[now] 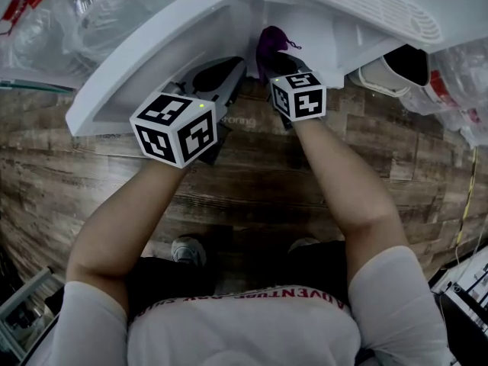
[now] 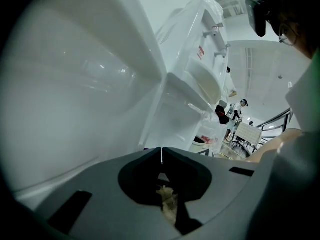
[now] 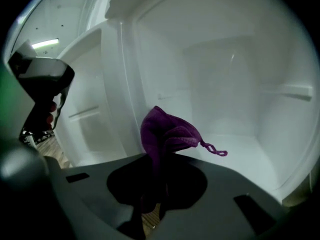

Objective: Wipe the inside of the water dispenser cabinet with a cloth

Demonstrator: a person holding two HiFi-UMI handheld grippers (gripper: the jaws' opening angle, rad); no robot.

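The purple cloth (image 1: 270, 44) sticks up from my right gripper (image 1: 276, 65), which is shut on it at the mouth of the white cabinet (image 1: 305, 21). In the right gripper view the cloth (image 3: 164, 134) bunches above the right gripper (image 3: 156, 160), its loop cord hanging right, in front of the cabinet's white inner walls (image 3: 225, 79) and floor. It hangs free of the walls. My left gripper (image 1: 226, 75) is by the open white door (image 1: 145, 67). In its own view the left gripper (image 2: 161, 155) is shut with nothing in it, beside the door's inner face (image 2: 75, 84).
The dark wood floor (image 1: 252, 181) runs under both arms, with the person's shoes (image 1: 187, 248) below. Clear plastic bottles (image 1: 91, 10) stand at the upper left and more at the right (image 1: 457, 82). People (image 2: 235, 114) stand far off.
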